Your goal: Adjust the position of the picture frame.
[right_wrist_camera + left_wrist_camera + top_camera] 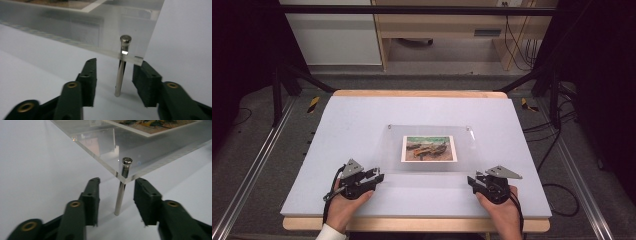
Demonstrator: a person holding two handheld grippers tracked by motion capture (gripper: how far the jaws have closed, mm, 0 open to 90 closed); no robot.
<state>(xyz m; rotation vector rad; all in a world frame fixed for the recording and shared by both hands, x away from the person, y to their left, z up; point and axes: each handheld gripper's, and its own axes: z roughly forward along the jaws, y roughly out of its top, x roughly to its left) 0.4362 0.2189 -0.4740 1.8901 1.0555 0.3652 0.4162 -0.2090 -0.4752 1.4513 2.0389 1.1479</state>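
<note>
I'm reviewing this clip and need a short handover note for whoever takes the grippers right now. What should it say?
Left gripper: open, jaws either side of the near-left metal pin, not touching.
Right gripper: open, astride the near-right metal pin, not touching.
Clear frame with the picture sits mid-table, its near corners raised on those pins.
Done: both grippers lined up at the pins.
Left: probably grip the pins; nothing is held yet.
</note>
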